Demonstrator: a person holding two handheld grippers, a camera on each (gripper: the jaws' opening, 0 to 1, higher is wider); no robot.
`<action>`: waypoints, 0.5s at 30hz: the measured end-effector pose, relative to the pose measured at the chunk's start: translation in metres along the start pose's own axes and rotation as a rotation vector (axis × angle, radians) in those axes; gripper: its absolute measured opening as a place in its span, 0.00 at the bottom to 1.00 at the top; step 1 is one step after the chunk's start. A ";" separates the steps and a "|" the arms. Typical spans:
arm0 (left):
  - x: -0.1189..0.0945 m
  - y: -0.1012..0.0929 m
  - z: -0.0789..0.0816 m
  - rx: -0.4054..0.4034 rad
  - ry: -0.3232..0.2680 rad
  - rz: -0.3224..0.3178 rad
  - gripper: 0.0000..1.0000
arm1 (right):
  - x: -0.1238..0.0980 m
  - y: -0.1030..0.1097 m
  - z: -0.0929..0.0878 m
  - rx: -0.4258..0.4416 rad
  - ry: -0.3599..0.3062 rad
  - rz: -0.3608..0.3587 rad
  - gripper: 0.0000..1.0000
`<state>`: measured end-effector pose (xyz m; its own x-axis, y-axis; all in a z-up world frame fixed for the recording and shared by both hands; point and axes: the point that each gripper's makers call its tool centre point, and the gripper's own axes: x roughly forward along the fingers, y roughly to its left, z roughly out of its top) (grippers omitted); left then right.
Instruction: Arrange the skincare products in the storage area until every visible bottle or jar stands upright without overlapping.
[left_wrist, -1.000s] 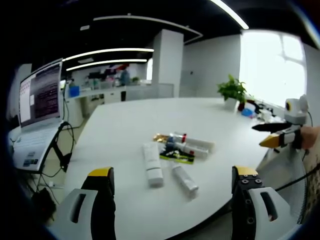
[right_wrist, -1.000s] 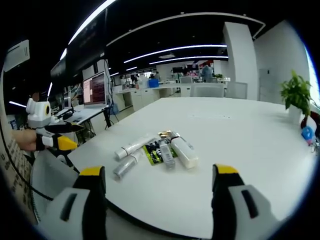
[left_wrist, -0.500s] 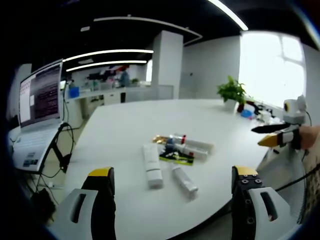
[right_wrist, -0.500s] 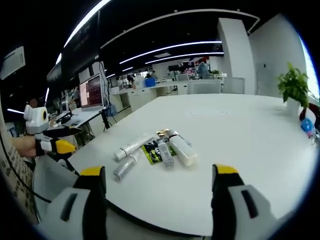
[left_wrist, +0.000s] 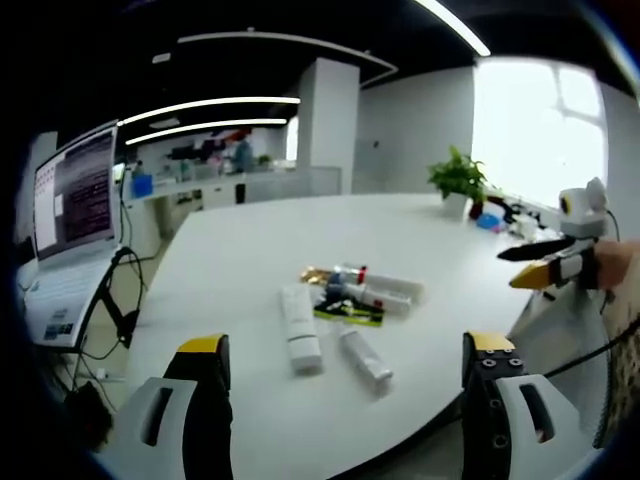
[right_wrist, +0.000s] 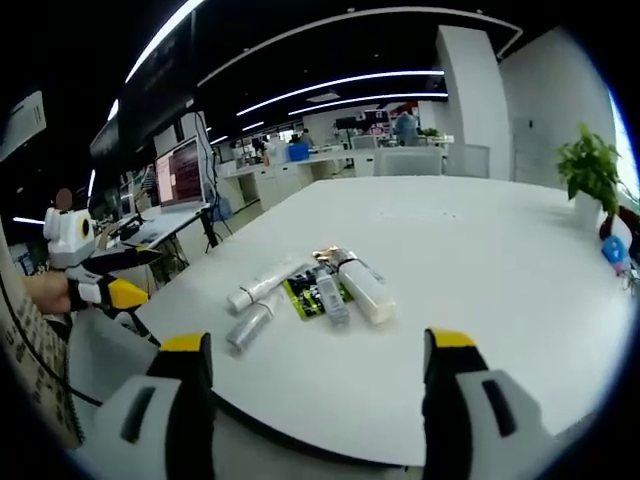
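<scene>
The skincare products lie in one loose cluster near the middle of the white round desk (left_wrist: 240, 250), every one of them on its side. Take the flat green-and-black packet (left_wrist: 348, 314) as your landmark. In the left gripper view, a long white tube (left_wrist: 300, 340) lies just to the packet's left, a short silvery-white tube (left_wrist: 363, 358) lies just on its near side, and a thick white bottle with a red cap (left_wrist: 385, 291) lies along its far edge. A small dark-capped bottle (left_wrist: 334, 292) rests on or against the packet; contact cannot be resolved.

Both tools are well short of the cluster and hold nothing. The left hand-held gripper (left_wrist: 345, 400) has its jaws spread wide; the right hand-held gripper (right_wrist: 312, 400) is equally wide apart and empty.

Recommended procedure for the step in hand, the first approach:

1. Start with an outlying item, the long white tube or the silvery-white tube. Each lies clear of its neighbours, so it can likely be taken without disturbing the pile.
2. Align the jaws across the tube's width, not along its length.
3. Grip near the cap end, so that the tube pivots upright on that end.
4. Stand it on bare desk away from the packet.
5. Use the other tool to steady anything that rolls; round bottles may do so.
</scene>
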<state>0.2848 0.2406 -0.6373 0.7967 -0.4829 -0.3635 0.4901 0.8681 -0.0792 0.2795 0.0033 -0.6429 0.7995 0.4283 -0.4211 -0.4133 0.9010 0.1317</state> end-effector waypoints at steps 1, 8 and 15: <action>0.000 0.000 0.000 0.000 0.001 0.000 0.94 | 0.001 -0.001 0.002 -0.004 -0.001 -0.001 0.88; 0.001 0.000 -0.002 0.000 0.009 -0.008 0.94 | 0.011 -0.017 0.010 -0.039 -0.002 -0.013 0.87; 0.001 0.000 -0.002 0.003 0.010 -0.001 0.92 | 0.030 -0.037 0.016 -0.153 0.043 -0.012 0.84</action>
<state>0.2852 0.2404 -0.6392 0.7925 -0.4827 -0.3726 0.4920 0.8672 -0.0769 0.3254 -0.0162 -0.6461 0.7869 0.4112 -0.4601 -0.4679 0.8837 -0.0106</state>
